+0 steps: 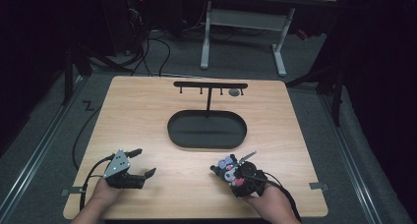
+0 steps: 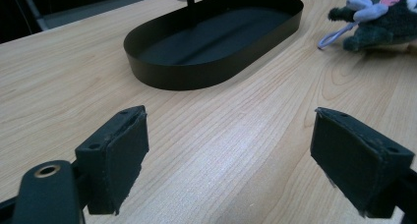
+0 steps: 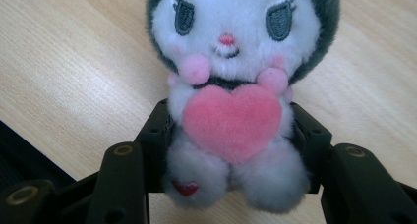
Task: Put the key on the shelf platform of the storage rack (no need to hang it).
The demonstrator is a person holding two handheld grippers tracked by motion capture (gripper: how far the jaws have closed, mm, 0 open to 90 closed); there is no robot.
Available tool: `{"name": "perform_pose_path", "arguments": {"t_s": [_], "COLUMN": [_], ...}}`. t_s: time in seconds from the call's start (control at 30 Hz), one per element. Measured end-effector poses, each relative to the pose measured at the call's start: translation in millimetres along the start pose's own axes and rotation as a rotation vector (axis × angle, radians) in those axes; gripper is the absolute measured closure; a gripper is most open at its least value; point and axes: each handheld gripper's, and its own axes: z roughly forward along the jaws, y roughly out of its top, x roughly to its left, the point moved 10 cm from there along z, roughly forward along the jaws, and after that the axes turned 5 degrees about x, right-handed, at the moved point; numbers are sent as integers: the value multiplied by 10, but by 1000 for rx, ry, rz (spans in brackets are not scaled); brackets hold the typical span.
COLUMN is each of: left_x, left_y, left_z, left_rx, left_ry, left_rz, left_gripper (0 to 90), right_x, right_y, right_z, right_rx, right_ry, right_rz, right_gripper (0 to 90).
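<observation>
Done: right gripper [image 3: 231, 150] is clamping the grey-and-white plush doll with pink heart [image 3: 231, 86], lower centre.
Left: left gripper [image 2: 231, 155] is waiting wide open; black oval metal tray [image 1: 173, 135] is standing unfilled, mid-frame.

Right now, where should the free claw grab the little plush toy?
Judging by its pose, the plush toy offers the left gripper its grey head end, approached across the table; the right gripper already clamps the soft body behind the pink heart.

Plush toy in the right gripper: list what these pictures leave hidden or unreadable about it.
- Plush toy ears: cut off by the top edge of the right gripper view.
- Its sides: covered by the right gripper, shut on it.
- Its face, high view: too small.
- Its loop, left gripper view: where it attaches is hidden behind the toy.
</observation>
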Motion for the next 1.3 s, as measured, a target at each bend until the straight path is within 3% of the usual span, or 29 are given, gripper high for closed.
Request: {"name": "perform_pose_path", "arguments": {"t_s": [0.07, 0.1, 0.17, 0.4, 0.5, 1.3], "left_x": [0, 0, 0, 2, 3, -1], "left_y": [-1, -1, -1, 1, 5, 2], "left_z": [0, -1, 0, -4, -8, -16], "left_rx": [1, 1, 1, -2, -8, -8], "left_ry": [0, 0, 0, 0, 0, 0], "left_rz": [0, 0, 0, -1, -4, -2], "left_gripper": [154, 154, 154, 154, 154, 154], "right_x": [-24, -24, -61, -107, -128, -257], "right_y": [14, 9, 30, 64, 86, 382], "right_z": [-28, -46, -64, -134, -146, -280], "right_rx": [-8, -4, -18, -28, -32, -71], "right_ry": [-2, -6, -9, -20, -24, -23], "right_rz": [-6, 16, -3, 16, 2, 27], "right_gripper": [475, 475, 475, 475, 475, 478]}}
